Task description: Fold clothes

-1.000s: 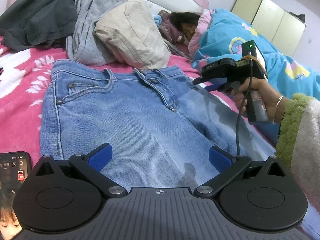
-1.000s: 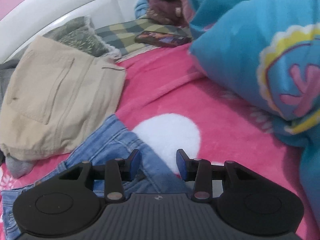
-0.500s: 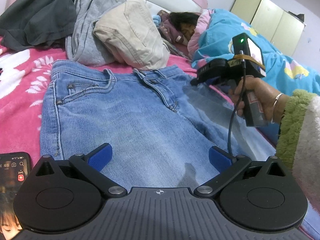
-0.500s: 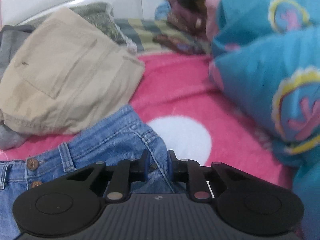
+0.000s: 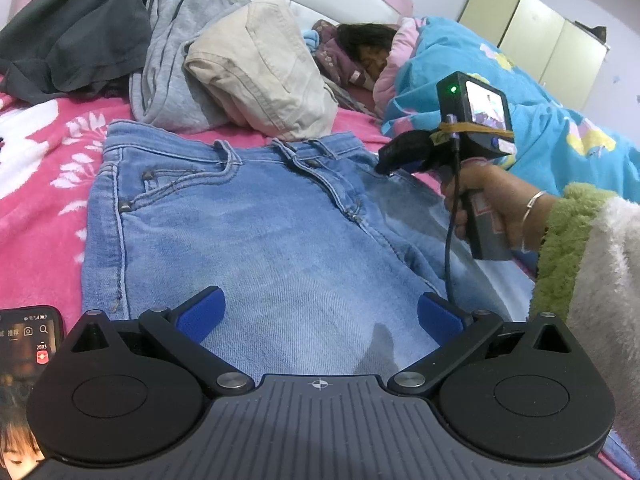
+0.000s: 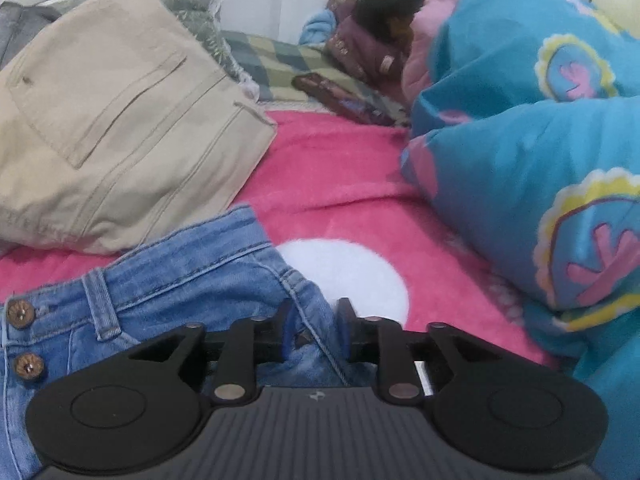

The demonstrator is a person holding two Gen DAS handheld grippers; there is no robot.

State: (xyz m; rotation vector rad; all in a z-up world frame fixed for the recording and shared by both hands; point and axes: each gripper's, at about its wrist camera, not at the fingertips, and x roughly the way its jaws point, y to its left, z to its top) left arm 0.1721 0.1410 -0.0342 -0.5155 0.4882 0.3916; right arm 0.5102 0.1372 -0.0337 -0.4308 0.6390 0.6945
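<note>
Light blue jeans (image 5: 256,232) lie flat, front up, on a pink blanket (image 5: 36,168), waistband towards the headboard. My left gripper (image 5: 320,314) hovers open over the thigh area, its blue pads (image 5: 200,312) wide apart with nothing between them. My right gripper (image 5: 386,162), held in a hand, sits at the right end of the waistband. In the right wrist view the right gripper (image 6: 315,330) is shut on the side edge of the jeans (image 6: 192,280) just below the waistband.
Folded beige trousers (image 5: 260,68), a grey garment (image 5: 172,60) and a dark garment (image 5: 68,32) are piled behind the jeans. A person lies under a blue quilt (image 5: 560,132) on the right. A lit phone (image 5: 28,340) rests at the lower left.
The right gripper's fingers have drawn together onto the jeans' edge near the waistband, and the hand has shifted a little. The left gripper has stayed open and still.
</note>
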